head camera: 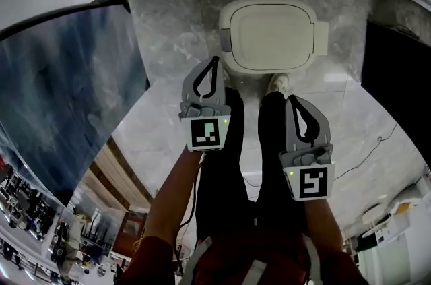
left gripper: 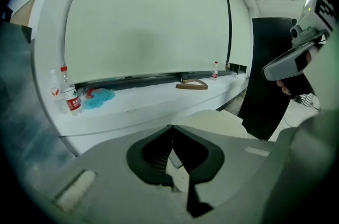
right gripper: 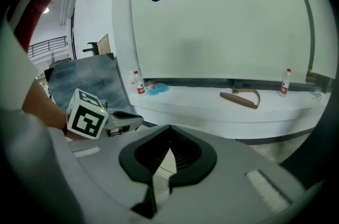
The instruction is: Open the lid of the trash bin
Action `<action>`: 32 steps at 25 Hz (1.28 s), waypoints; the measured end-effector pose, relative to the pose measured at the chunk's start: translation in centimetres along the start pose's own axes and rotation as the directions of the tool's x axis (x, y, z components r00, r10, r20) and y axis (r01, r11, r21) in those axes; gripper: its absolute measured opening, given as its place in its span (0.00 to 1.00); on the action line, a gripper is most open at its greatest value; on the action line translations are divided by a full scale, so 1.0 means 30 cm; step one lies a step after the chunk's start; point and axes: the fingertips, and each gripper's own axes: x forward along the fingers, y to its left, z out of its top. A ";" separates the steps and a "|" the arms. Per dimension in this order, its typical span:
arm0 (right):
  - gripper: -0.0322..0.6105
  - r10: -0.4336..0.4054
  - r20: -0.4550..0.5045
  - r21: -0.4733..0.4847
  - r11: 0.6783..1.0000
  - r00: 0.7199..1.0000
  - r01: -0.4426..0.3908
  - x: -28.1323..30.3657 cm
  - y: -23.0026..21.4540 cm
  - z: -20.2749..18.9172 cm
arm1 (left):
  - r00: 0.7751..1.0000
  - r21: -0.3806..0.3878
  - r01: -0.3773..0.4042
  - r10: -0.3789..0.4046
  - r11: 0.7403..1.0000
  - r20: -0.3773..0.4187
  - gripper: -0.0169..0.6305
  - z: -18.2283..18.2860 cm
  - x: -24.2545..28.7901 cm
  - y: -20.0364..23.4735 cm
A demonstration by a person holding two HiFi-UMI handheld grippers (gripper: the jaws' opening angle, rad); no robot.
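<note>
The trash bin stands on the floor just ahead of the person's feet, its cream lid lying flat and closed. My left gripper hovers at the bin's near left edge, jaws closed together and holding nothing. My right gripper sits lower and to the right, short of the bin, also shut and empty. In the left gripper view the lid shows just beyond the shut left gripper, with the right gripper at the far right. The right gripper view shows its right gripper shut and the left gripper's marker cube beside it.
A white ledge runs behind the bin, carrying water bottles, a blue cloth and a brown curved piece. A dark glossy panel stands to the left, a black panel to the right. A thin cable crosses the marble floor.
</note>
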 end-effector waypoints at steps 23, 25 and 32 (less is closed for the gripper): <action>0.05 0.052 -0.066 0.021 0.998 0.996 -0.051 0.052 0.051 -0.134 | 0.992 0.023 0.042 -0.039 0.999 -0.117 0.03 -0.263 0.239 -0.001; 0.05 0.053 -0.065 0.023 0.998 0.996 -0.052 0.053 0.048 -0.131 | 0.991 0.012 0.037 -0.035 0.999 -0.127 0.04 -0.281 0.247 0.002; 0.05 0.052 -0.077 0.014 0.999 0.996 -0.051 0.050 0.037 -0.135 | 0.993 -0.009 0.032 -0.033 0.999 -0.115 0.04 -0.283 0.247 0.004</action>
